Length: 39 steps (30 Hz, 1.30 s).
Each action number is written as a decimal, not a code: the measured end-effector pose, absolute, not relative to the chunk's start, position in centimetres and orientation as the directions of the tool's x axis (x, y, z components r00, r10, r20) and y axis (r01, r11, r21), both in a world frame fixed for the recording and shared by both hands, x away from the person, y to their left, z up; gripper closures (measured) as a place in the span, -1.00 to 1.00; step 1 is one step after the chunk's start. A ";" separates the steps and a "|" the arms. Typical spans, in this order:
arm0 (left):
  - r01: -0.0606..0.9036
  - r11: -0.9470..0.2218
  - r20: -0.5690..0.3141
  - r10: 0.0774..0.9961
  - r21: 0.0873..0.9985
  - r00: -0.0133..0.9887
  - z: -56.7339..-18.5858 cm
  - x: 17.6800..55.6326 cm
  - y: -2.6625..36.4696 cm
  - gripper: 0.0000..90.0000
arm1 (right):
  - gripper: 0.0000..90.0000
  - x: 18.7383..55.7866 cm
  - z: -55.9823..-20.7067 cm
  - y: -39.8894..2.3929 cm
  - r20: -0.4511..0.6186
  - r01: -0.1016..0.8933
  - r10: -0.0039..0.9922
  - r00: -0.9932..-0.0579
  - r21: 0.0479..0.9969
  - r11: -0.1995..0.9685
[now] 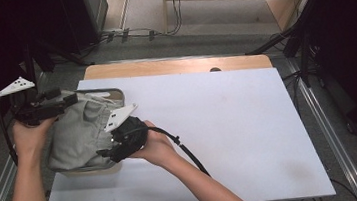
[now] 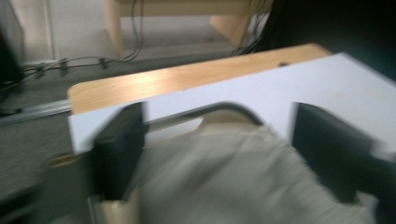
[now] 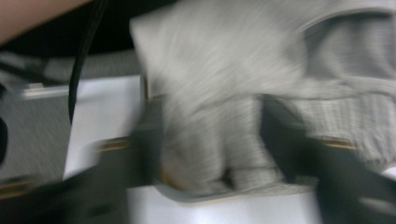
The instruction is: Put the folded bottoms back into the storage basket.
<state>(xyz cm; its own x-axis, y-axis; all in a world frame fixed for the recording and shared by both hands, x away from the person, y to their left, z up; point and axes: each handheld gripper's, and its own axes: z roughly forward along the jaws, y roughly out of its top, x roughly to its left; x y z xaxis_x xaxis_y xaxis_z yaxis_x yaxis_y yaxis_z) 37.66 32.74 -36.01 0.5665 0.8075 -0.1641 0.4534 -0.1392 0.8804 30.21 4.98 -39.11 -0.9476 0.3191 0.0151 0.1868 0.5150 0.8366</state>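
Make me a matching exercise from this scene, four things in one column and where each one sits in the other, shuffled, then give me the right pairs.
Things:
1. crumpled grey cloth garment
2. white rectangular mat
3. left tongs
4. right tongs

Places:
A. at the near edge of the garment
B. covering most of the wooden table
C. piled in a grey-rimmed basket at the mat's left end
D. at the far edge of the garment

Pairs: 1-C, 2-B, 3-D, 4-A
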 end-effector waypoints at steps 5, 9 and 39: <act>0.439 -0.157 -0.149 0.797 0.884 0.586 -35.6 37.2 32.0 -1.00 | -0.99 30.8 -38.9 4.2 0.036 0.237 0.389 -0.921 0.843 0.483; 0.430 -0.164 -0.148 0.782 0.888 0.605 -35.5 36.9 31.5 -1.00 | -0.99 31.0 -38.7 3.5 0.026 0.236 0.407 -0.913 0.848 0.475; 0.394 -0.255 -0.130 0.673 0.883 0.728 -36.6 34.4 26.9 -1.00 | -1.00 29.9 -38.4 -3.3 0.046 0.253 0.438 -0.898 0.869 0.426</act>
